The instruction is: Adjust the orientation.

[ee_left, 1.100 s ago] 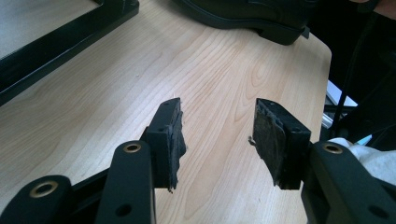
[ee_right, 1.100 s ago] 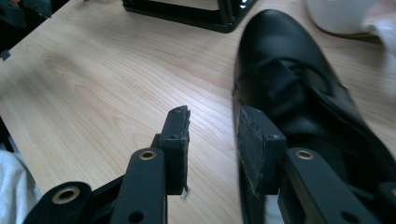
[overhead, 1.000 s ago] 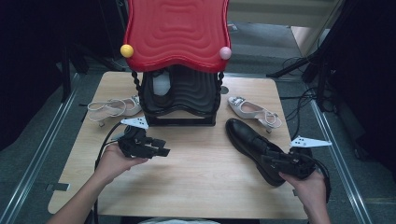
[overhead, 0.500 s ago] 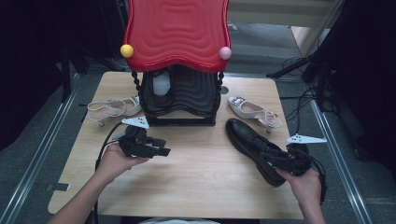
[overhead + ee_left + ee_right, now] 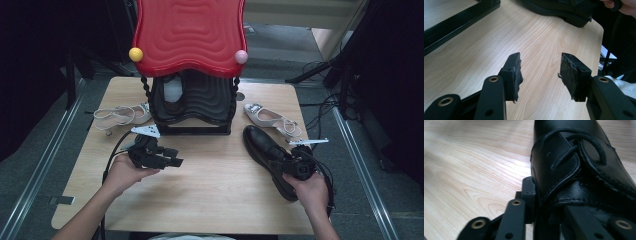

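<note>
A black leather lace-up shoe [image 5: 265,147] lies on the wooden table [image 5: 215,195] at the right, toe toward the rack. My right gripper [image 5: 296,169] sits at the shoe's rear half. Its jaws have just been closing with the shoe between them. In the right gripper view the left pad [image 5: 528,188] presses the side of the shoe [image 5: 574,165], and the other jaw is hidden behind the leather. My left gripper [image 5: 172,161] is held low over the table's left middle, open and empty, its pads [image 5: 515,72] wide apart over bare wood.
A black rack with a wavy red top [image 5: 190,40] stands at the table's back middle. One white heeled sandal [image 5: 120,116] lies left of it, another [image 5: 270,119] right of it, just behind the black shoe. Cables trail off the right edge.
My right hand has moved left and a little farther in, and its gripper has come onto the black shoe. The left hand has stayed where it was.
</note>
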Motion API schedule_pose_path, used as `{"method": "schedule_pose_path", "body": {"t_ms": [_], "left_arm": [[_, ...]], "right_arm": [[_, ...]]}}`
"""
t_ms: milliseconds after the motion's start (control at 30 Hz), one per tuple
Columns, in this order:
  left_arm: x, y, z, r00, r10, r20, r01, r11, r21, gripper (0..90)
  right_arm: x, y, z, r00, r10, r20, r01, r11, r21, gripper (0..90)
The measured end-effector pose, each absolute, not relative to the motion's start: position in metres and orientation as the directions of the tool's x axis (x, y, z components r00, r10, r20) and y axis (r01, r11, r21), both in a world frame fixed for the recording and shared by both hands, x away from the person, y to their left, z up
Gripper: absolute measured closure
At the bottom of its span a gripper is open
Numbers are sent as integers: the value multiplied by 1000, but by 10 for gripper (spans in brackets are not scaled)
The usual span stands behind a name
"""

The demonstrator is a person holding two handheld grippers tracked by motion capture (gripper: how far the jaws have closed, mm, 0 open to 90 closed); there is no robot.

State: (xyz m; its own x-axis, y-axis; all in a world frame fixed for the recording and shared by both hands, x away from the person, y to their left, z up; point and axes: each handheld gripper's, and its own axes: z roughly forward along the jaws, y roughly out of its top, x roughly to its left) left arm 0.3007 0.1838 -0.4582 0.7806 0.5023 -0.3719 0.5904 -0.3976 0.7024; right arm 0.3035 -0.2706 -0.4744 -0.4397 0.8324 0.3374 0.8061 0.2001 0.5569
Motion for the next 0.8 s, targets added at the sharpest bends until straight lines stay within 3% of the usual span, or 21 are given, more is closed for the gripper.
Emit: {"method": "schedule_pose_path", "body": {"t_ms": [333,800], "left_arm": [[302,187,-458,778,506,-373,593,-392,704,511],[299,189,-459,762,522,-383,606,-366,706,511]], "right_arm": [[297,-273,-465,-485,799,354,785,220,579,833],[280,-225,-447,-641,679,357,711,351,610,832]]}}
